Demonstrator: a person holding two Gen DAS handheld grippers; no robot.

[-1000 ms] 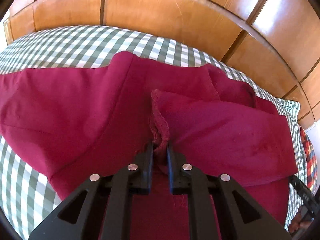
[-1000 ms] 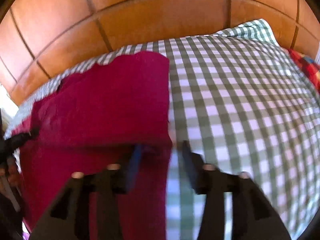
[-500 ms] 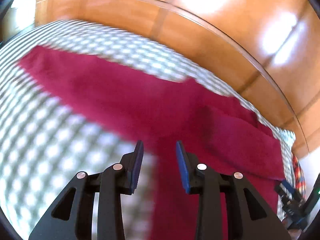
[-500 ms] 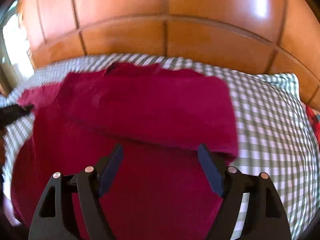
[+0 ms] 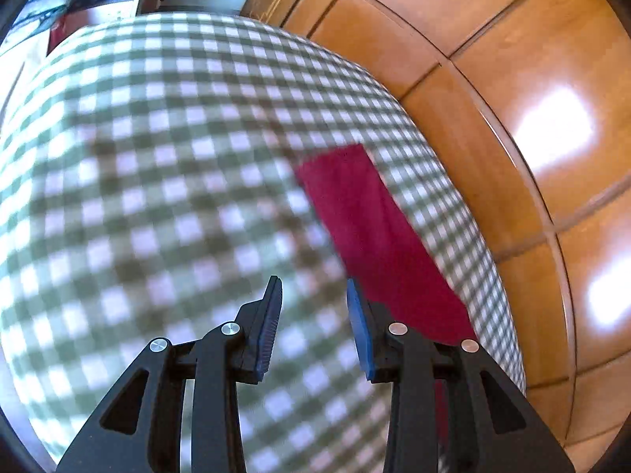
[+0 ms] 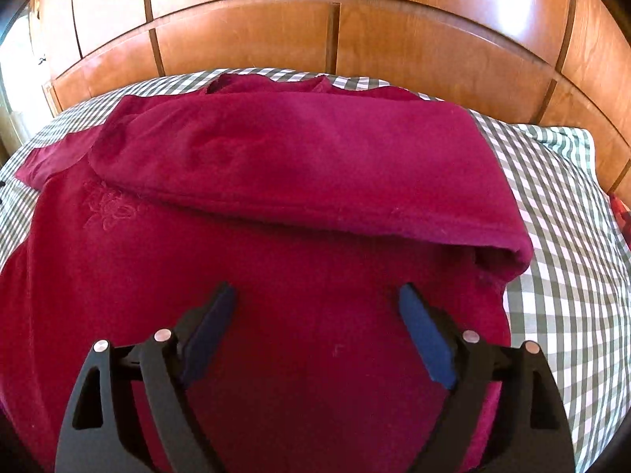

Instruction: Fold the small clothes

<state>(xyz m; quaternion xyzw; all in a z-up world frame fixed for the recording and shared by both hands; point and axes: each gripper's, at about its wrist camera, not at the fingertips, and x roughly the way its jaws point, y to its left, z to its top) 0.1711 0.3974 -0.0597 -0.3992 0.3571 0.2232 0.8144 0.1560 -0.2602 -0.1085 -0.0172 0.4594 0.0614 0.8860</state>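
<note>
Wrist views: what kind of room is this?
Likely a bedroom. A green-and-white checked bedspread covers a bed-like surface, panelled wood like a headboard rises behind it, and a crimson garment lies spread on it.

Bright daylight glares on the wooden panels (image 5: pixel 552 126); the left view is motion-blurred, both bulge with fisheye distortion.
</note>
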